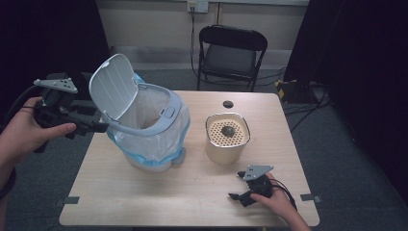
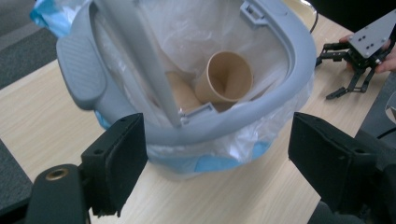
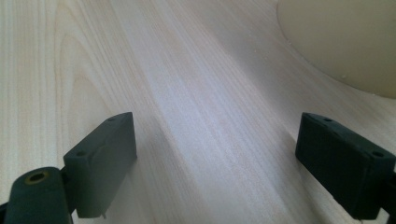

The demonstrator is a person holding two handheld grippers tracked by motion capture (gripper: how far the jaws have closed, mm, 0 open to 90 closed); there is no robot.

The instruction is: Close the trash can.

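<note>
Matt wood table (image 1: 192,192) — thin glossy plastic liner (image 2: 233,140).

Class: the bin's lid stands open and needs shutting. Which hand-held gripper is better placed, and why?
Left. The left hand-held gripper hangs open beside the bin, under its raised lid; the right hand-held gripper rests low on the table.

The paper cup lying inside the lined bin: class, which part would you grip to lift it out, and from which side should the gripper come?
Grip the paper cup across its open rim, coming down through the bin's mouth. The cup lies tilted with its mouth facing up, so the rim is probably the easiest part to reach; the liner bag and bin walls block any sideways approach.
</note>
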